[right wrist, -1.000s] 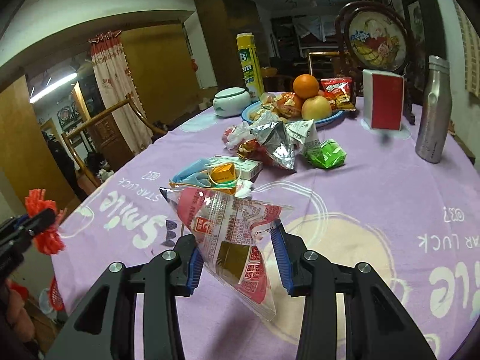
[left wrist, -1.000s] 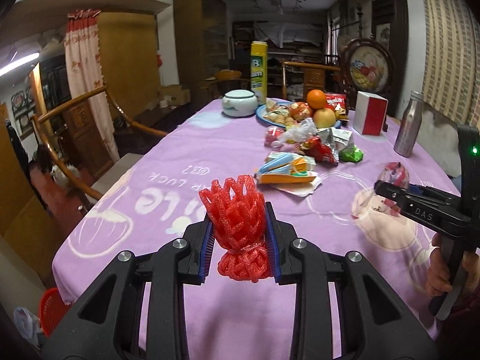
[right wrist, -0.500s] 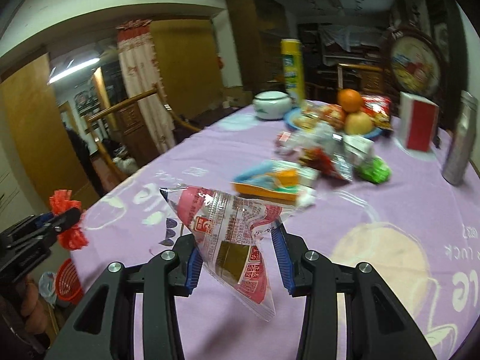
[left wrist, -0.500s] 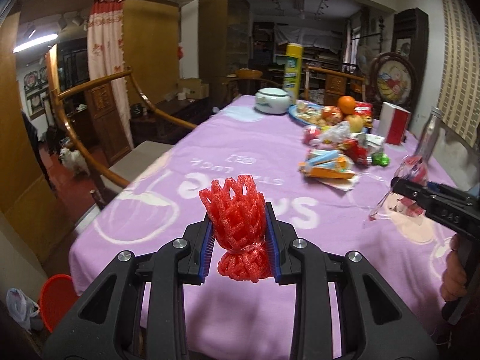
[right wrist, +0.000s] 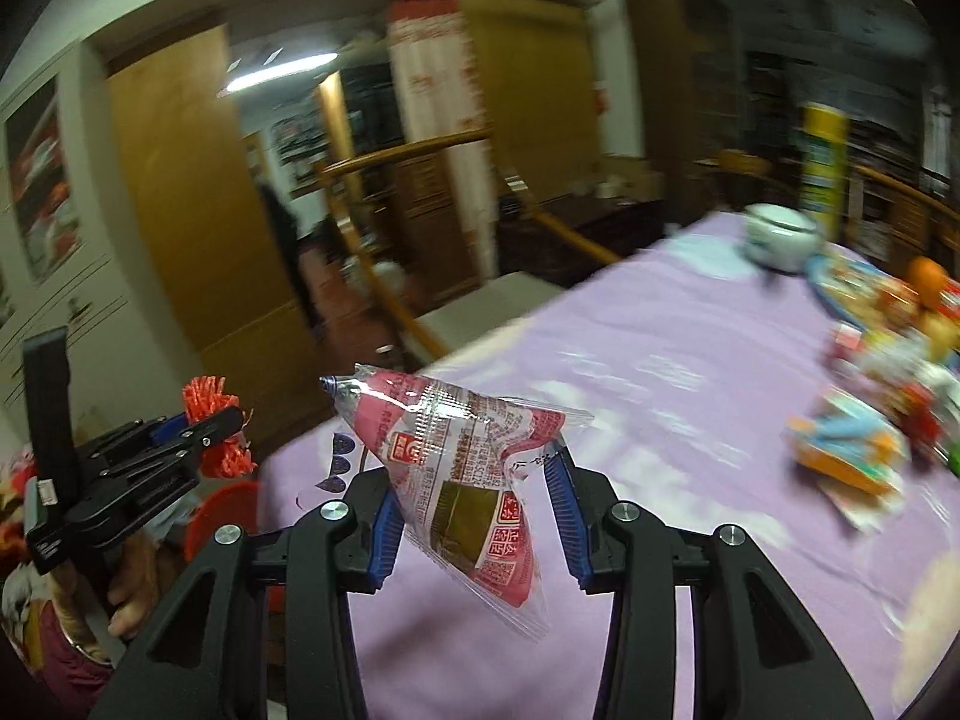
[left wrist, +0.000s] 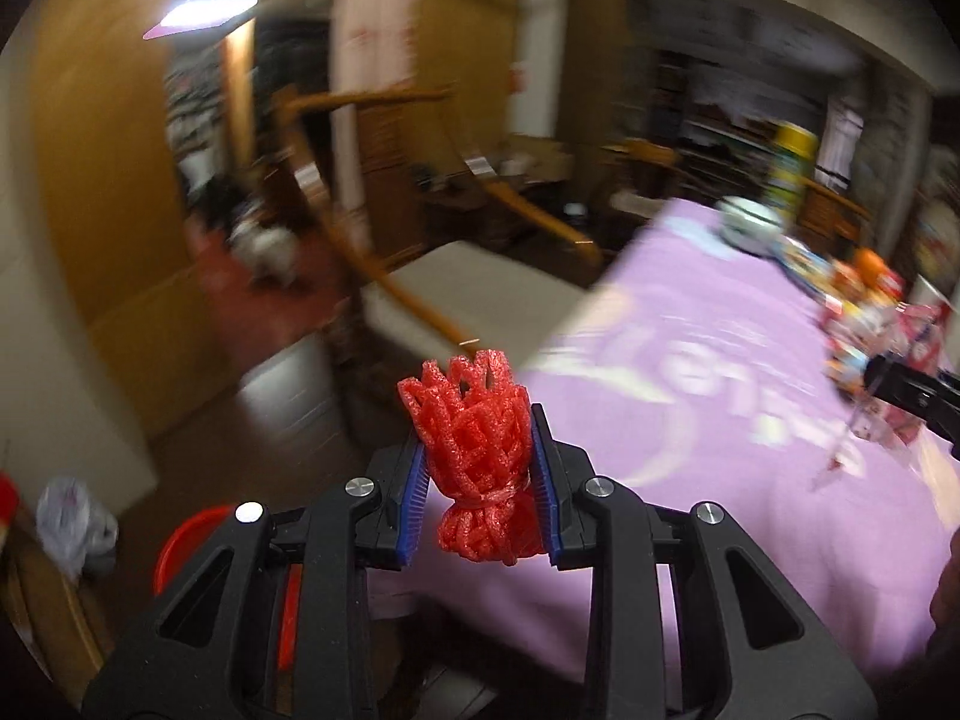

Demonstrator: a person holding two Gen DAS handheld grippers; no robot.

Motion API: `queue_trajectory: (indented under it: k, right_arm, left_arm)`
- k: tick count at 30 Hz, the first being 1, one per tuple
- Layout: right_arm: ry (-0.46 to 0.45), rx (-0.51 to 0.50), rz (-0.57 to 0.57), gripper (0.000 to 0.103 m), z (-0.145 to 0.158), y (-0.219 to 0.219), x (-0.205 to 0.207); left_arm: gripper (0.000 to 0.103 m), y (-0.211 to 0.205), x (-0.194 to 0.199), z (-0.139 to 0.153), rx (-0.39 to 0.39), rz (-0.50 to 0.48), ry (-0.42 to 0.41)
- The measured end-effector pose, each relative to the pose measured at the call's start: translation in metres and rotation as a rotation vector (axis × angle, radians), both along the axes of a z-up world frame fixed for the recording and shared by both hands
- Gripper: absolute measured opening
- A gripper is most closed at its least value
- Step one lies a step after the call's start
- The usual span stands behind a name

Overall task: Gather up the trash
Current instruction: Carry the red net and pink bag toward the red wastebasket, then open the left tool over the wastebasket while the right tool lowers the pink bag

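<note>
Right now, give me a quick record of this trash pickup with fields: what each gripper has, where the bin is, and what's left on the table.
left gripper: shut on red foam fruit net
right gripper: shut on clear snack wrapper with red print
red bin: on the floor past the table's near corner, partly hidden behind the left gripper
table: purple cloth; wrapper pile, fruit plate and white lidded pot remain
image quality: background blurred

Items we cannot resolve: litter pile (right wrist: 888, 420) on the purple tablecloth (right wrist: 660, 396), smeared by motion blur; red bin (left wrist: 192, 546), mostly hidden behind gripper frames; wrapper print (right wrist: 474, 480), too small for us to read.
</note>
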State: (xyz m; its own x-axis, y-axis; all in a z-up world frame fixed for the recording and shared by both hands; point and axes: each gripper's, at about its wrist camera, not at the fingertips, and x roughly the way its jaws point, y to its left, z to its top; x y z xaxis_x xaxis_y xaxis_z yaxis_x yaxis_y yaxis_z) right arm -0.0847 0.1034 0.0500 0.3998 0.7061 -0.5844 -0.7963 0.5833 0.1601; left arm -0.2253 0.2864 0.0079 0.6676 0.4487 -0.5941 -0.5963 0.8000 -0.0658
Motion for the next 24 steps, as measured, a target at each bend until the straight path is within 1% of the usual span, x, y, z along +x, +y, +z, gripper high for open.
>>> queue_trajectory:
  k: [3,4,5,6,7,9,12,15,16,17,18,19,23,24]
  right_arm:
    - [0.000,-0.031,0.097,0.043,-0.002,0.055,-0.010]
    - [-0.001,-0.041,0.122,0.043,-0.004,0.069,-0.013]
    - [-0.001,-0.048,0.144,0.043,-0.006,0.081,-0.015]
    - [0.001,-0.055,0.162,0.043,-0.008,0.092,-0.018]
    - [0.003,-0.062,0.181,0.043,-0.011,0.103,-0.020]
    - [0.006,-0.078,0.204,0.043,-0.017,0.122,-0.025]
    - [0.033,-0.108,0.230,0.043,-0.027,0.147,-0.030]
    - [0.058,-0.141,0.248,0.043,-0.039,0.166,-0.036]
    - [0.064,-0.147,0.254,0.043,-0.041,0.172,-0.039]
    - [0.070,-0.150,0.263,0.043,-0.042,0.177,-0.043]
    - [0.077,-0.151,0.274,0.044,-0.044,0.181,-0.045]
    - [0.082,-0.151,0.285,0.045,-0.045,0.185,-0.048]
    - [0.082,-0.157,0.345,0.045,-0.048,0.202,-0.069]
    - [0.078,-0.160,0.355,0.045,-0.048,0.205,-0.074]
  left_arm:
    - [0.032,0.056,-0.029,-0.016,-0.028,0.123,0.048]
    - [0.032,0.073,-0.038,-0.022,-0.032,0.165,0.072]
    - [0.032,0.095,-0.053,-0.032,-0.041,0.229,0.109]
    - [0.032,0.112,-0.067,-0.043,-0.060,0.285,0.133]
    - [0.032,0.124,-0.078,-0.051,-0.085,0.317,0.143]
    - [0.032,0.154,-0.104,-0.077,-0.170,0.394,0.172]
    - [0.032,0.184,-0.126,-0.113,-0.281,0.448,0.195]
    - [0.032,0.198,-0.135,-0.140,-0.327,0.462,0.227]
    - [0.037,0.200,-0.136,-0.145,-0.337,0.464,0.232]
    - [0.045,0.204,-0.137,-0.153,-0.355,0.466,0.245]
    - [0.064,0.206,-0.136,-0.159,-0.369,0.474,0.258]
    - [0.075,0.204,-0.138,-0.163,-0.374,0.487,0.262]
    - [0.078,0.212,-0.139,-0.169,-0.377,0.523,0.271]
    - [0.080,0.216,-0.144,-0.167,-0.361,0.547,0.273]
